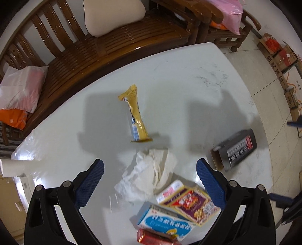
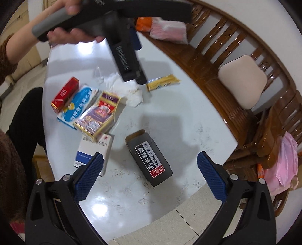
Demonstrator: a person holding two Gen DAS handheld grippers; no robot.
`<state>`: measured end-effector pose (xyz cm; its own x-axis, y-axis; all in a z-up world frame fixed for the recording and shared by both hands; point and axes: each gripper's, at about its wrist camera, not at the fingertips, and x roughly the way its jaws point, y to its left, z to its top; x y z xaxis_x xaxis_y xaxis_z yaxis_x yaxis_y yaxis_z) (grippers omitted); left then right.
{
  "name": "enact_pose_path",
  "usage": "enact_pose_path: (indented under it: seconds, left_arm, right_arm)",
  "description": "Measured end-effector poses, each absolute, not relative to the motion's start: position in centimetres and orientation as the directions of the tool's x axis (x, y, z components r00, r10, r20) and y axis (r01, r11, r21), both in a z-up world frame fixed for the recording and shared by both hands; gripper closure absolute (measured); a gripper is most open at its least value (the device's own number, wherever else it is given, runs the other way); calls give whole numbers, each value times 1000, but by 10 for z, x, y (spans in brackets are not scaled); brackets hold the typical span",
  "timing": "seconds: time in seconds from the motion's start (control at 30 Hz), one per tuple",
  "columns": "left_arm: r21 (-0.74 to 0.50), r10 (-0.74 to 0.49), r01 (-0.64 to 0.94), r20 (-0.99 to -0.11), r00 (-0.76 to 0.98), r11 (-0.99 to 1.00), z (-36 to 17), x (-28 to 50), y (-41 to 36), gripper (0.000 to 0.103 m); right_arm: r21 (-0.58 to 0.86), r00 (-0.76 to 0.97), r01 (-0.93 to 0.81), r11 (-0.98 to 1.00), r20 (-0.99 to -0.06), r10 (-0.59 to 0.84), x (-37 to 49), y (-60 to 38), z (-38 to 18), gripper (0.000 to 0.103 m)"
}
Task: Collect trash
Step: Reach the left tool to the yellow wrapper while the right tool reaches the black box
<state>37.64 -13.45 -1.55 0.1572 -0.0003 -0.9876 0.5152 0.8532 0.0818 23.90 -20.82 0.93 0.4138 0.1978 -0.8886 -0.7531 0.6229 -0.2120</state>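
Observation:
Trash lies on a white table (image 1: 188, 79). In the left wrist view my left gripper (image 1: 150, 179) is open and empty above a crumpled white tissue (image 1: 149, 177). A yellow wrapper (image 1: 135, 115) lies beyond it. A purple box (image 1: 190, 201), a blue-white box (image 1: 166, 222) and a red box (image 1: 152, 238) lie near. A dark grey box (image 1: 236, 148) lies at right. In the right wrist view my right gripper (image 2: 150, 169) is open and empty over the dark grey box (image 2: 149, 156). A white-blue box (image 2: 96, 148) lies left of it.
A wooden bench (image 1: 105, 49) with a beige cushion (image 1: 113, 15) curves behind the table. Plastic bags (image 1: 20, 88) sit on it. A white paper tube (image 1: 17, 167) lies at the table's left edge. Cardboard boxes (image 1: 283, 56) stand on the floor at right.

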Motion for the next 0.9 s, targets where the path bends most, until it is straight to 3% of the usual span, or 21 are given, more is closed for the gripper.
enact_pose_path:
  seconds: [0.7,0.9]
  left_arm:
    - [-13,-39,422,-998,53,906,-77,447,-130,7]
    - [-42,-62,405,-997,38,913,-88,454,-130,17]
  right_arm:
    - [-153,254,-835,529,-960,122,279,-191,-69,6]
    - [-148,246,-825,546,-963,110,291,-192,-82,6]
